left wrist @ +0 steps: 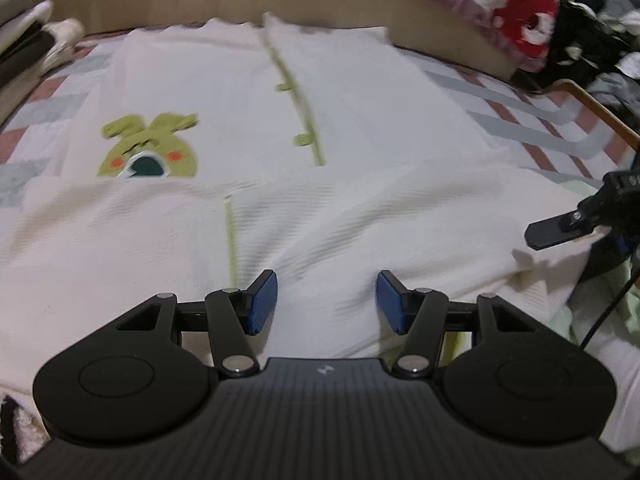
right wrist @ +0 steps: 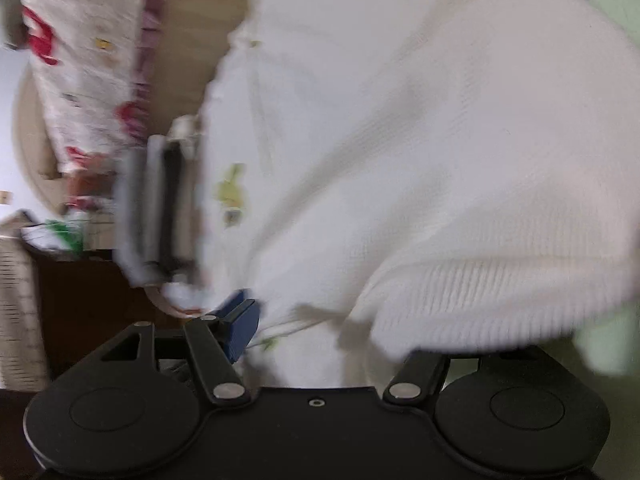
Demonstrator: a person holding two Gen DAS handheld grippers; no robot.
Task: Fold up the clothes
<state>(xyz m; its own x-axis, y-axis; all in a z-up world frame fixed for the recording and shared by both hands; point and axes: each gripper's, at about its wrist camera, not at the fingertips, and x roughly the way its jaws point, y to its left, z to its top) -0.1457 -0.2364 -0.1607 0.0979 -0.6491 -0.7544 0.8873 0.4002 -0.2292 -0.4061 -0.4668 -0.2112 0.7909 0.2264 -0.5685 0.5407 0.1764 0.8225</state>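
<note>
Cream knitted cardigan with green trim [left wrist: 280, 128] lies half-folded on the patchwork bed [left wrist: 520, 120]; left gripper [left wrist: 326, 300] fingers open and empty, right gripper [right wrist: 320, 332] fingers wide with the ribbed cuff [right wrist: 460, 300] draped loosely, likely to slip.

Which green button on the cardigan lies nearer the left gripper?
The lower green button, beside the green placket stripe; the other button sits farther up toward the hem.

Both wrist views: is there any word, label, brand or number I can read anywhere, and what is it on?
No readable words or numbers in either view.
Left gripper body: a small pale logo mark, a symbol, no letters.
Right gripper, as seen from the left wrist: pale marks on the housing, too small and cut off to read.
White cardigan: green rabbit applique, picture only.
Red-patterned blanket: blurred prints, no text.
</note>
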